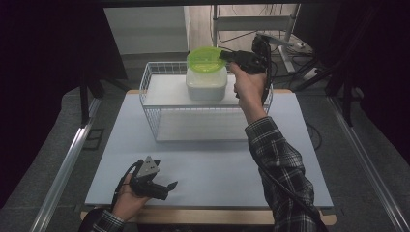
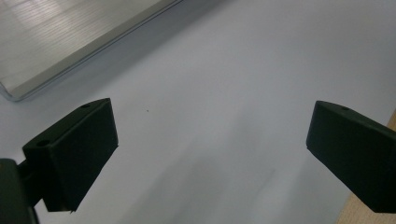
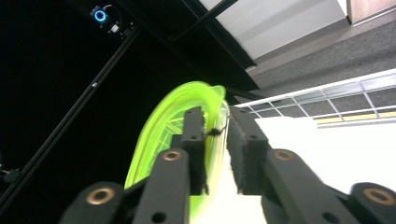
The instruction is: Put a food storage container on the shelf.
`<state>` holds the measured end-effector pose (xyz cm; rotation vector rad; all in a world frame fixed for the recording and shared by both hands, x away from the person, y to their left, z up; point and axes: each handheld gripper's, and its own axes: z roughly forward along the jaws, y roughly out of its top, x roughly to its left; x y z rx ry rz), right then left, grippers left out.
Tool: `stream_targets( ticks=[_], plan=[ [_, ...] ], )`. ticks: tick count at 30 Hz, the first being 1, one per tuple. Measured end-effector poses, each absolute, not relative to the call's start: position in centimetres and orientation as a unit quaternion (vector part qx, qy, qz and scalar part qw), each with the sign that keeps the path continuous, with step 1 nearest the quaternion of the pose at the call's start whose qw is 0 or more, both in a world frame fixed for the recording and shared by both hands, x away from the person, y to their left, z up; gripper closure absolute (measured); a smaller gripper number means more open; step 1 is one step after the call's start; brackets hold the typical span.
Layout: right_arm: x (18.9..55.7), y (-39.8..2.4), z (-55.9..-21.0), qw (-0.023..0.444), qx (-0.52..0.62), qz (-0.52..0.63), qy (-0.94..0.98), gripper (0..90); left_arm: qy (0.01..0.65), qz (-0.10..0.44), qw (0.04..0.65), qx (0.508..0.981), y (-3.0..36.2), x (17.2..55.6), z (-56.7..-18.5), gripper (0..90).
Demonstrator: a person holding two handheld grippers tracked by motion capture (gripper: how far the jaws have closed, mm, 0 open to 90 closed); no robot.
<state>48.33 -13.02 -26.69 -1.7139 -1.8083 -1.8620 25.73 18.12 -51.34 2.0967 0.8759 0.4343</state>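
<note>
A bright green round lid [image 1: 205, 59] lies on a white tub [image 1: 206, 83], which stands on the top tier of a white wire rack [image 1: 150, 92]. My right gripper [image 1: 223, 55] reaches in from the right at the lid's edge. In the right gripper view the lid's rim [image 3: 163, 121] runs between the two jaws of this gripper [image 3: 217, 135]; a narrow gap shows beside it, so the pads are not pressing. My left gripper [image 1: 171, 186] rests low near the table's front left, its jaws wide apart [image 2: 210, 154] with only bare tabletop between them.
The rack stands at the back middle of the pale table [image 1: 217, 164], and its lower shelf [image 2: 70, 46] lies just ahead of the left gripper. A metal frame and cables [image 1: 290, 43] stand behind the table. A wooden edge [image 1: 208, 216] runs along the front.
</note>
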Motion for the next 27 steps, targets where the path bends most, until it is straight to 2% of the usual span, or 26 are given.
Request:
stream_targets(
  ticks=[11,23,27],
  plan=[
    [48.50,-12.79,-27.05,0.005,-0.548,-0.593,-0.589,68.3,0.343,0.170,0.399,0.833,17.99,25.73,-51.44,1.6],
    [48.63,-12.49,-27.47,0.014,-0.552,-0.597,-0.582,65.3,0.341,0.170,0.395,0.836,17.91,25.74,-51.51,1.6],
    [48.72,-12.36,-27.57,0.018,-0.551,-0.596,-0.584,61.3,0.341,0.169,0.394,0.837,17.90,25.73,-51.50,1.6]
  ],
)
